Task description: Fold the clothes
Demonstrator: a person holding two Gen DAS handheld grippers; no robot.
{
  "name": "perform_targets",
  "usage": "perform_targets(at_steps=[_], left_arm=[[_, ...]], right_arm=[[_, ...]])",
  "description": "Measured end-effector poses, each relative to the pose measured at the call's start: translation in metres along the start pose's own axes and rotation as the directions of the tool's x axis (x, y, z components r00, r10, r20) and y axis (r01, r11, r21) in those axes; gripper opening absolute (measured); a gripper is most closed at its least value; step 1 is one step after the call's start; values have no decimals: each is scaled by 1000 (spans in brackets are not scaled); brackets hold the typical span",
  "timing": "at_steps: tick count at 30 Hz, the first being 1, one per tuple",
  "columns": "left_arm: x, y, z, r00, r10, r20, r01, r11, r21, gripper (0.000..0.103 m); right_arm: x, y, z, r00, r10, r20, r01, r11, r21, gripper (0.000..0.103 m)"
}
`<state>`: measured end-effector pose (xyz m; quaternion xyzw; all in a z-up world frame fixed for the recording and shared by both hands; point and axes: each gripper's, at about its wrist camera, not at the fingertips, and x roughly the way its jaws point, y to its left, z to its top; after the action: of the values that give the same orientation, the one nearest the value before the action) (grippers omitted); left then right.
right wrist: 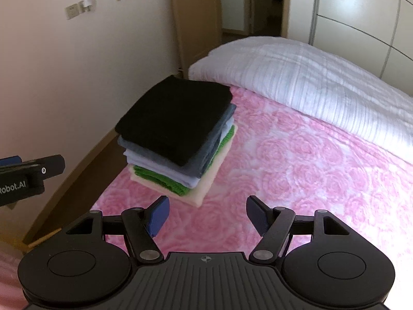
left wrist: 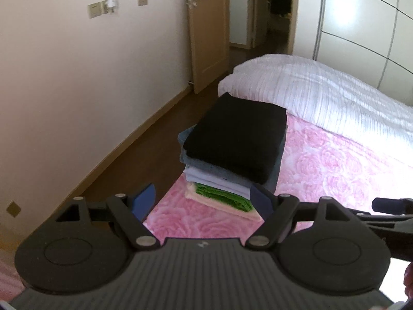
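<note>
A stack of folded clothes (left wrist: 232, 149) sits near the left edge of the bed, also in the right wrist view (right wrist: 178, 134). A black garment (right wrist: 175, 118) lies on top, over grey-blue, pale lilac, green and cream pieces. My left gripper (left wrist: 204, 201) is open and empty, held just short of the stack. My right gripper (right wrist: 207, 215) is open and empty, above the pink sheet in front of the stack. The left gripper's side (right wrist: 31, 175) shows at the left of the right wrist view.
The bed has a pink rose-patterned sheet (right wrist: 296, 180) and a white folded duvet (right wrist: 296, 77) at the far end. A wall and brown floor strip (left wrist: 129, 160) run along the bed's left side. A wooden door (left wrist: 206, 33) and white wardrobe (left wrist: 361, 25) stand beyond.
</note>
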<state>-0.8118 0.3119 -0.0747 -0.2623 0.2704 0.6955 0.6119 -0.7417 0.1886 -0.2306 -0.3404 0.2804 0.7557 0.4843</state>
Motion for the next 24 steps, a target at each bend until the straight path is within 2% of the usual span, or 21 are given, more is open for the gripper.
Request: perform_targets(at_steps=[6,14,21,24], left_arm=[[24,6,11,999,-33,28,31,997,70,78],[47,-5,15,998,-55,11,54,995,89,77],[58,-36,18,998,-47,-36,48,998,34,72],[58,-63,17,998,-24,-55,23,1000,-9,71]], right_arm=[[16,15,11,999,-30,-12,31,999,38,69],[34,11,19,999,-44,-25,45,997,55,69],[45,-19,28,999,-1,-35,3,999,32,69],[49,-40,30,999,18,-42,-18,1000,12,69]])
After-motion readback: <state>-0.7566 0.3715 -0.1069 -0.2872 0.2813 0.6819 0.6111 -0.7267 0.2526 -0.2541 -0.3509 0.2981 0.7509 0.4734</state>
